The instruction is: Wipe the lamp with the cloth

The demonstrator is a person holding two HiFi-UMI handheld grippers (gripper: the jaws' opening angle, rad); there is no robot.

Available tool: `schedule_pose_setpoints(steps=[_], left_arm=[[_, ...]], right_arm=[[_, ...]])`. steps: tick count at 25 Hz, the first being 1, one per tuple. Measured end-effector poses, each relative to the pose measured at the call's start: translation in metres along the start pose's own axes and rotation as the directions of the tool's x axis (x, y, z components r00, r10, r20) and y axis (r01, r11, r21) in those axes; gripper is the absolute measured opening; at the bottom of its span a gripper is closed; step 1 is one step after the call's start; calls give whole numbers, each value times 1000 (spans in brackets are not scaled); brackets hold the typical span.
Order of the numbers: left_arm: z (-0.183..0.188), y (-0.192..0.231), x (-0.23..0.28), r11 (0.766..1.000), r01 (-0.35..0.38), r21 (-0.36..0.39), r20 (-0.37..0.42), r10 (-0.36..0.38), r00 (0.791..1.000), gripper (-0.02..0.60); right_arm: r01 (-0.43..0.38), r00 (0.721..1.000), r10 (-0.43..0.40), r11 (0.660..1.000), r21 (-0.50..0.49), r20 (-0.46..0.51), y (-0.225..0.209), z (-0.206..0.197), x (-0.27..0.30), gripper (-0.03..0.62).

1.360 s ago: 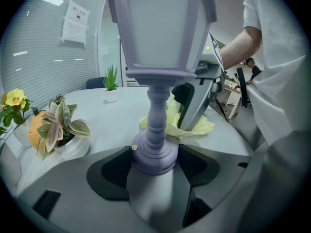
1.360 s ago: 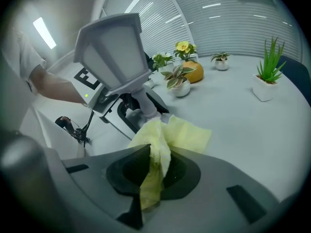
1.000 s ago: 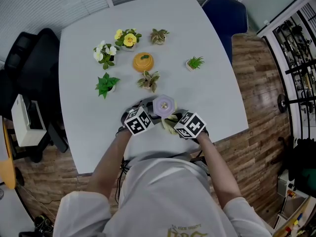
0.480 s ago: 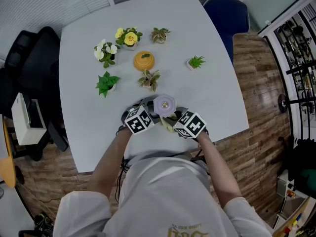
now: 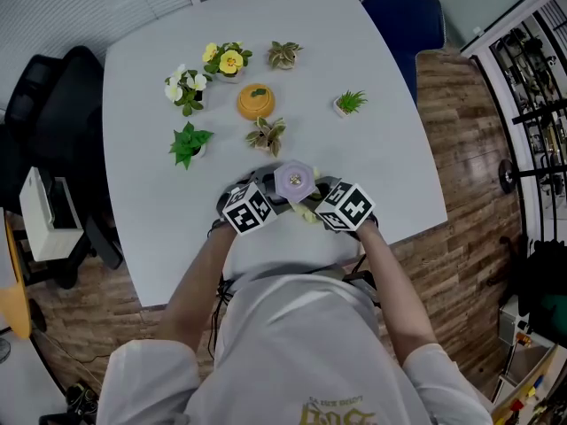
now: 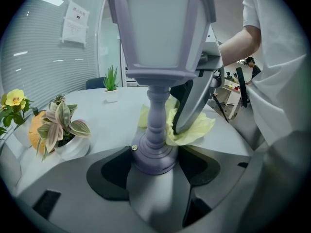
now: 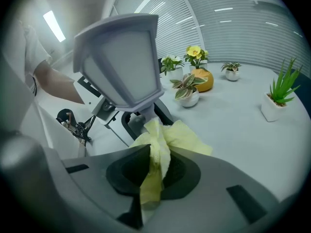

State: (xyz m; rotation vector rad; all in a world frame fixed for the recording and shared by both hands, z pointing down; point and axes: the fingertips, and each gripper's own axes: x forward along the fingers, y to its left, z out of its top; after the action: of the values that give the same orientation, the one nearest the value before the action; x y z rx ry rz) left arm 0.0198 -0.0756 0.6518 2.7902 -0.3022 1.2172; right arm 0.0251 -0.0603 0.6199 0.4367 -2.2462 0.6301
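Left gripper view shows the lilac lamp (image 6: 156, 111) upright on the counter (image 5: 390, 166), its round foot clamped between the jaws of the left tongs (image 6: 154, 165), which close on it from both sides. The yellow cloth (image 6: 194, 130) is bunched against the stem just above the foot, touching it. The right tongs (image 7: 153, 176) are closed on a fold of that cloth, which hangs down through the jaws.

The step in hand looks like wiping the stem. To do it well, hold the foot firm with the left tongs, press only cloth against the stem, not hard jaw tips, and work upward and round toward the shade. The lamp looks top-heavy, so a sideways shove could tip it.

In the head view the lamp stands near the counter's near edge, close to the person. A small leafy pot (image 5: 266, 136) sits just beyond it, with other pots farther back. The most open room lies to the right.
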Motion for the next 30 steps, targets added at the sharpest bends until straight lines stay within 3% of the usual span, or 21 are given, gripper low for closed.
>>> schedule_pose_setpoints(steps=[5, 9, 12, 16, 19, 24, 27, 30], left_arm=[[-2, 3, 2, 1000, -4, 4, 6, 4, 1000, 314], [-2, 0, -1, 999, -26, 25, 34, 25, 999, 314], [-1, -1, -3, 999, -42, 34, 47, 41, 998, 314], [-3, 0, -3, 999, -41, 2, 28, 41, 999, 314], [-4, 3, -14, 994, -103, -48, 35, 105, 994, 314], [0, 0, -46, 948, -175, -267, 143, 219, 965, 314], [13, 0, -78, 903, -207, -378, 223, 306, 926, 313], [31, -4, -111, 875, -221, -431, 294, 368, 882, 313]], right_arm=[[93, 995, -94, 992, 80, 20, -21, -2, -5, 46], [184, 982, -188, 968, 171, 10, -29, -15, -19, 46], [245, 963, -266, 933, 262, 49, -36, -15, -40, 46], [304, 933, -346, 905, 298, 101, -36, -8, -63, 47], [318, 896, -403, 875, 364, 186, -29, 5, -89, 48], [383, 816, -513, 825, 415, 266, -17, 12, -122, 48], [421, 753, -579, 789, 447, 312, -11, 13, -139, 48], [444, 707, -610, 776, 447, 357, -2, 20, -154, 48]])
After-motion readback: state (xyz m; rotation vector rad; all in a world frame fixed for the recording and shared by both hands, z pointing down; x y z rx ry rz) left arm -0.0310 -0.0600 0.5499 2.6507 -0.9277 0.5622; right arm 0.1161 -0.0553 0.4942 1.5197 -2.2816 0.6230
